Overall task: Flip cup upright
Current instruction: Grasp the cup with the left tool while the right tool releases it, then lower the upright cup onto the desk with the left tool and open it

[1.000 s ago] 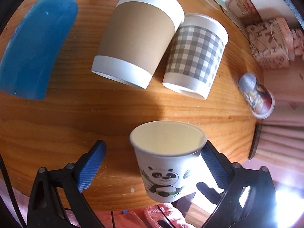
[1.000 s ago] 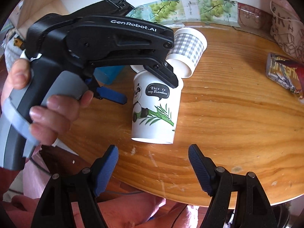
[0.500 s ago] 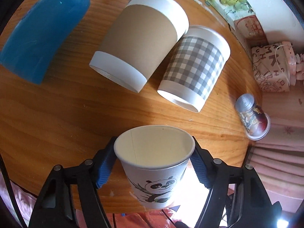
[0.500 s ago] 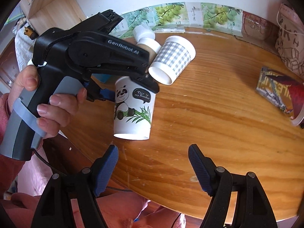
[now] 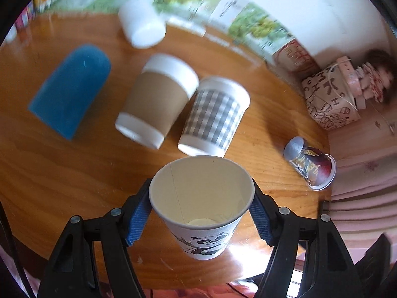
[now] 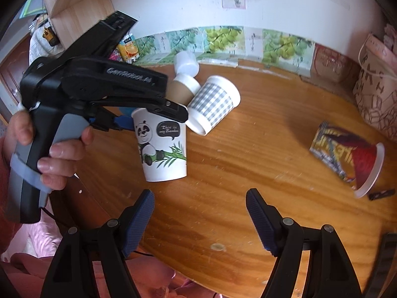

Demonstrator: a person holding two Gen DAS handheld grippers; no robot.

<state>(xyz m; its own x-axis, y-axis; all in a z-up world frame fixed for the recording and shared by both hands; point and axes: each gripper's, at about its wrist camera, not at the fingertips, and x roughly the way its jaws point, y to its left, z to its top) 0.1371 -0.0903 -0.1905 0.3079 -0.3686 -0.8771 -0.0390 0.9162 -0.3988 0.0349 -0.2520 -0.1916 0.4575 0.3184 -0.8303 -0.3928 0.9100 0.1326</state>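
The white panda cup (image 5: 202,206) stands mouth-up near the table's front edge; it also shows in the right wrist view (image 6: 162,149). My left gripper (image 5: 201,213) is shut on its upper wall, one blue pad on each side; in the right wrist view its black body (image 6: 99,92) reaches in from the left. Whether the cup's base touches the table I cannot tell. My right gripper (image 6: 199,221) is open and empty, low over the front edge, to the right of the panda cup.
A brown-sleeved cup (image 5: 156,99), a grey checked cup (image 5: 213,116), a blue cup (image 5: 69,89), a white cup (image 5: 142,27) and a colourful printed cup (image 5: 310,164) lie on their sides on the round wooden table (image 5: 62,173). A patterned bag (image 5: 332,99) stands at the right.
My left gripper closed around the panda cup and now holds it mouth-up. The left wrist view tilted up toward the wall. The right gripper stayed open.
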